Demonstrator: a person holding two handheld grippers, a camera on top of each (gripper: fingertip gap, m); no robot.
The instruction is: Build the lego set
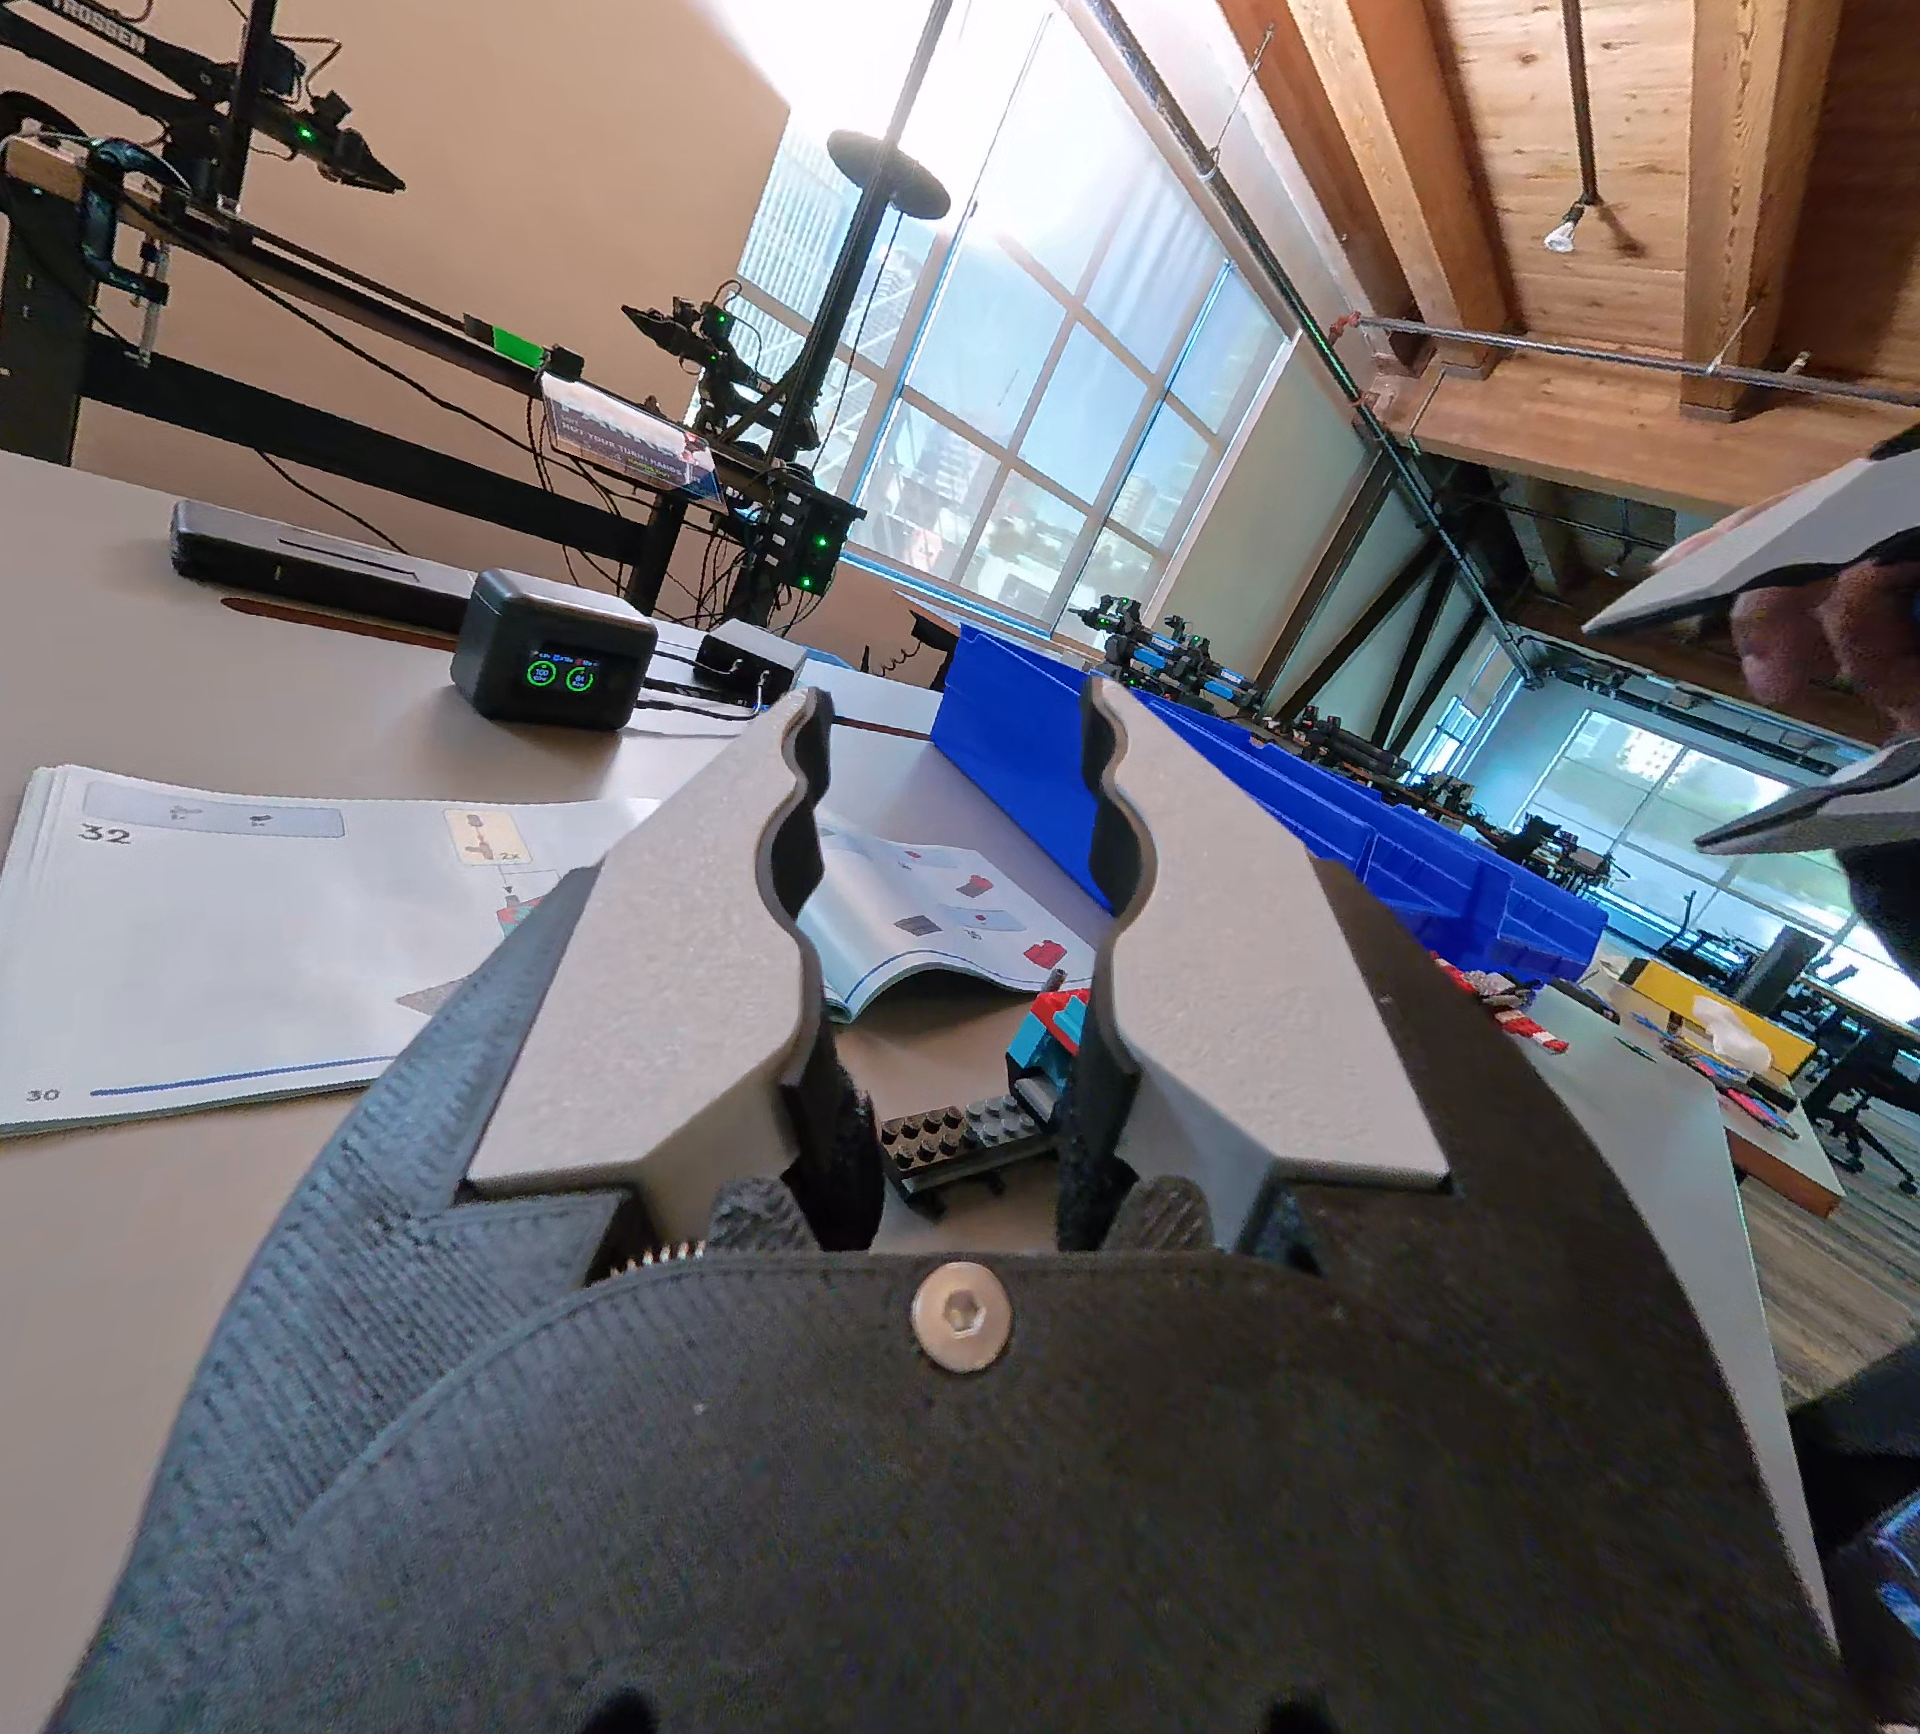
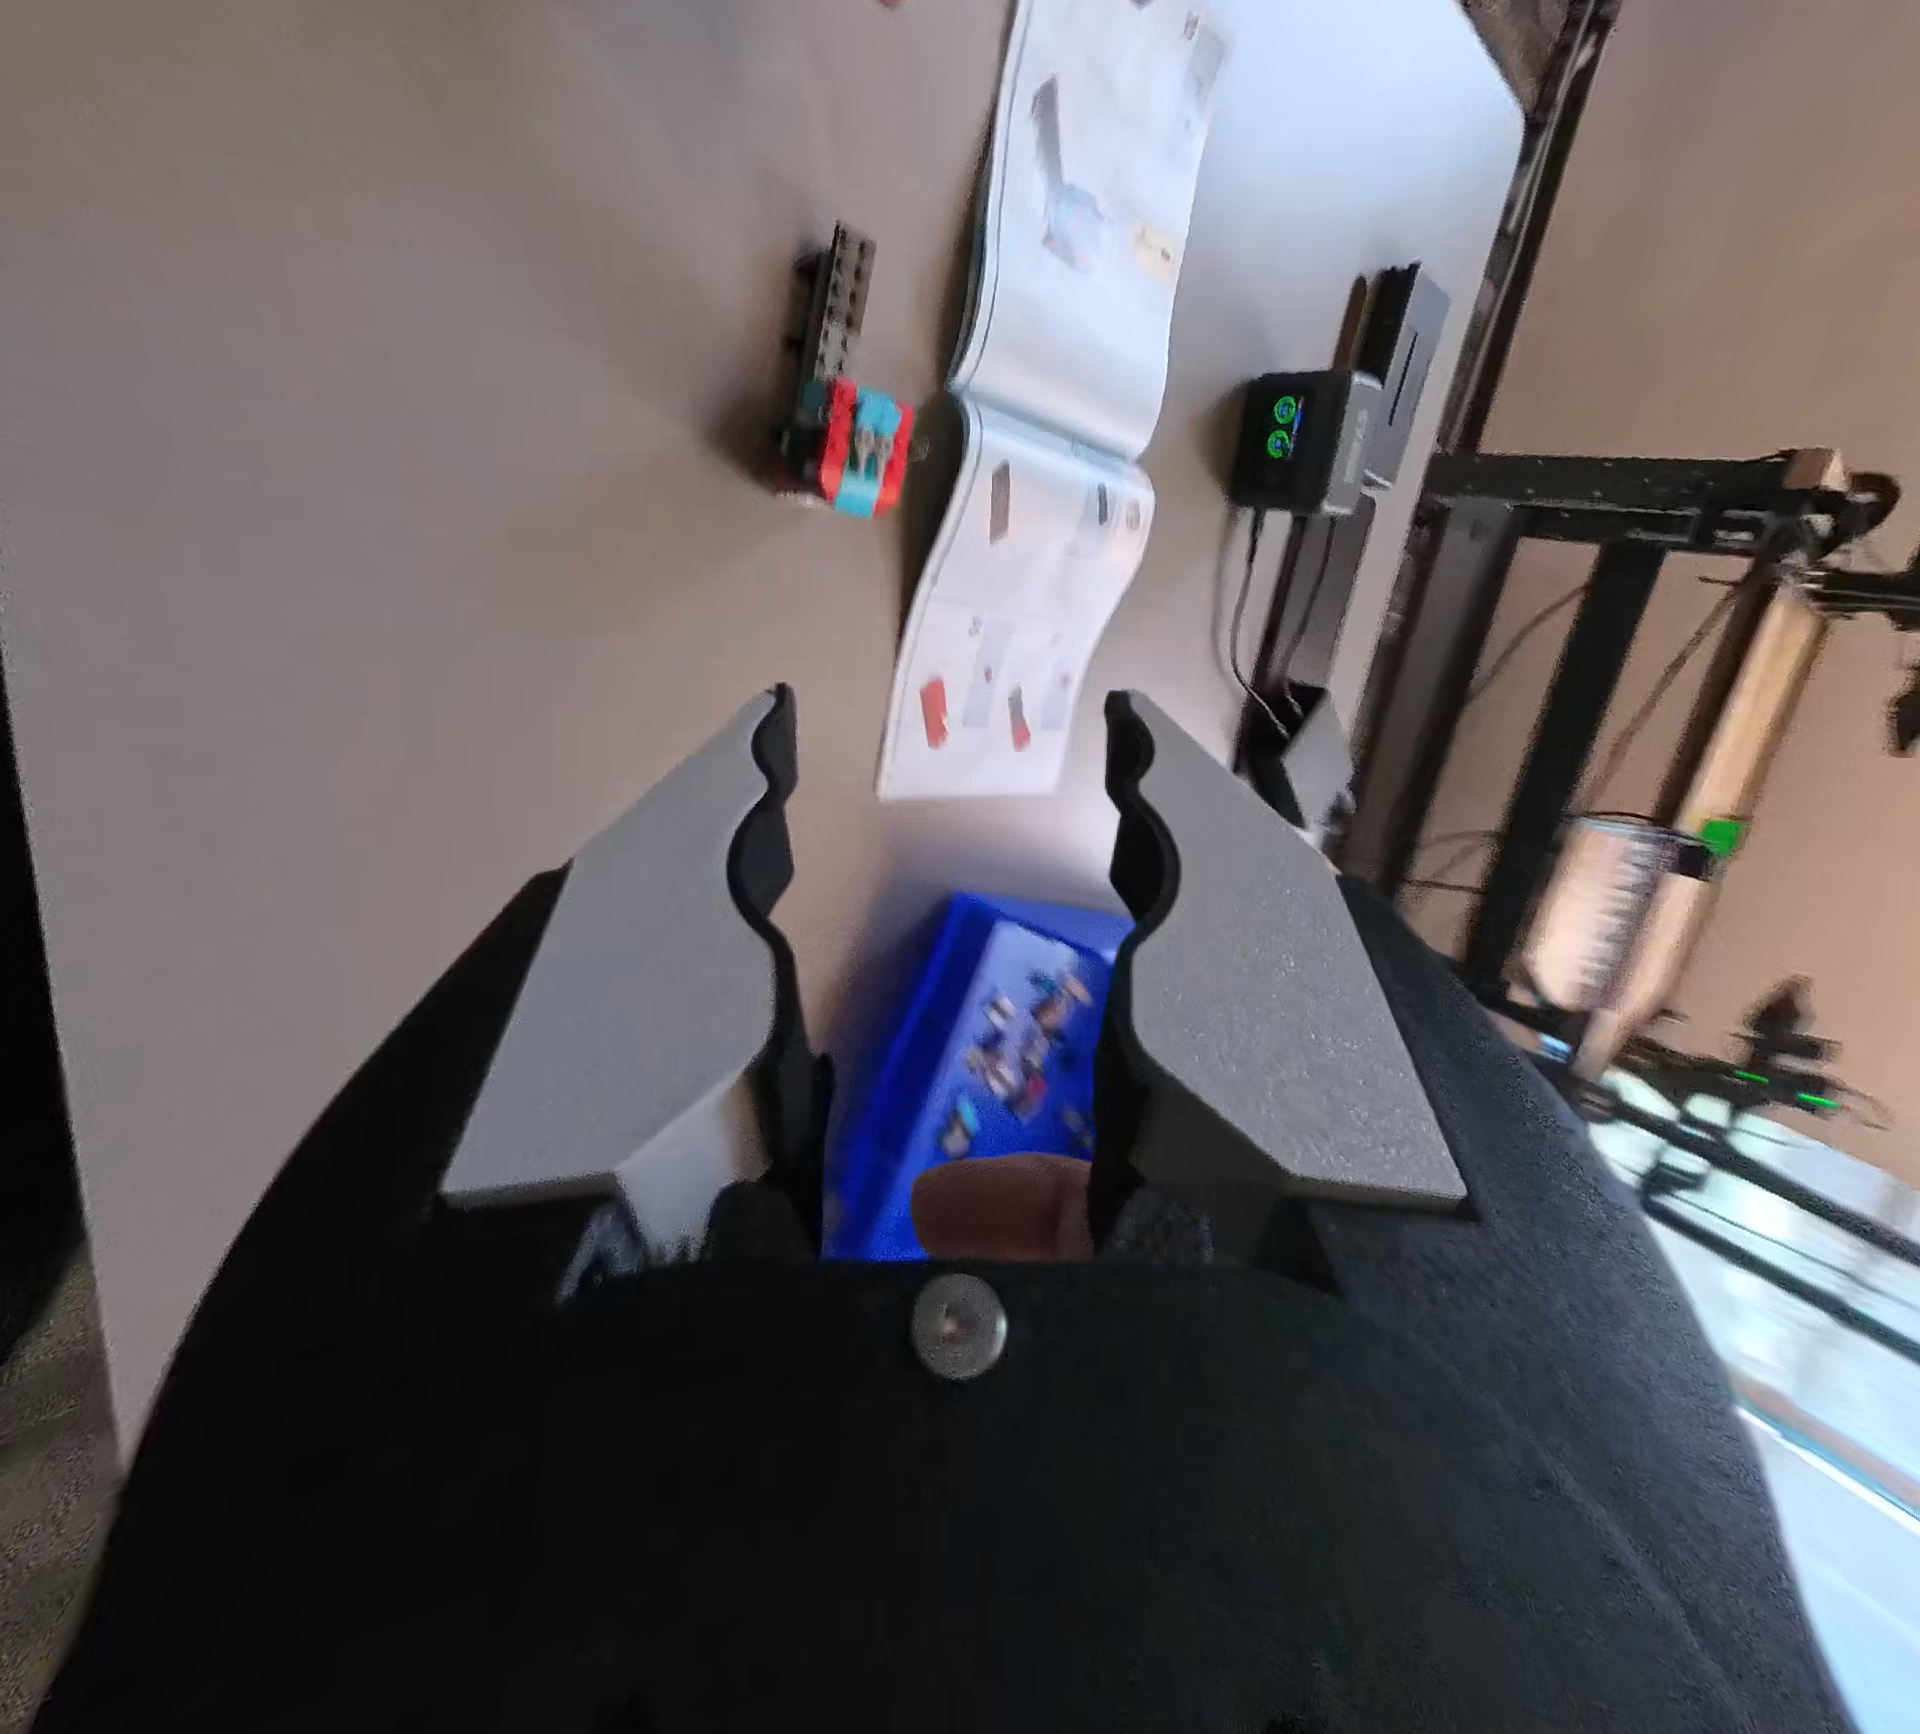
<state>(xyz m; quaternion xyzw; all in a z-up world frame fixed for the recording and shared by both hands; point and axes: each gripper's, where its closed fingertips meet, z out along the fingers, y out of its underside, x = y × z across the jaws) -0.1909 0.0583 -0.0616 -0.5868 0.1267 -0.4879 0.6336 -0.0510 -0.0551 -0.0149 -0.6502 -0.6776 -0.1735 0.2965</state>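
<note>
1. While the left gripper (image 1: 951, 728) hangs low over the grey table (image 1: 208, 1269), its fingers are spread and empty.
2. The right gripper (image 2: 948, 718), likewise spread and empty, hovers above a blue bin (image 2: 914, 1061) of loose pieces.
3. The part-built lego model (image 2: 842, 396) sits at eleven o'clock from it, just beside the open instruction booklet (image 2: 1081, 334).

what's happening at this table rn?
A person is mid Lego build with a handheld claw in each hand. Both the left claw and the right claw are open and hold nothing. The partly built model, dark base with a red and teal end, sits on the table beside the open instruction booklet. The right claw hangs over the blue bin of loose pieces, probably going for the next part.
</note>
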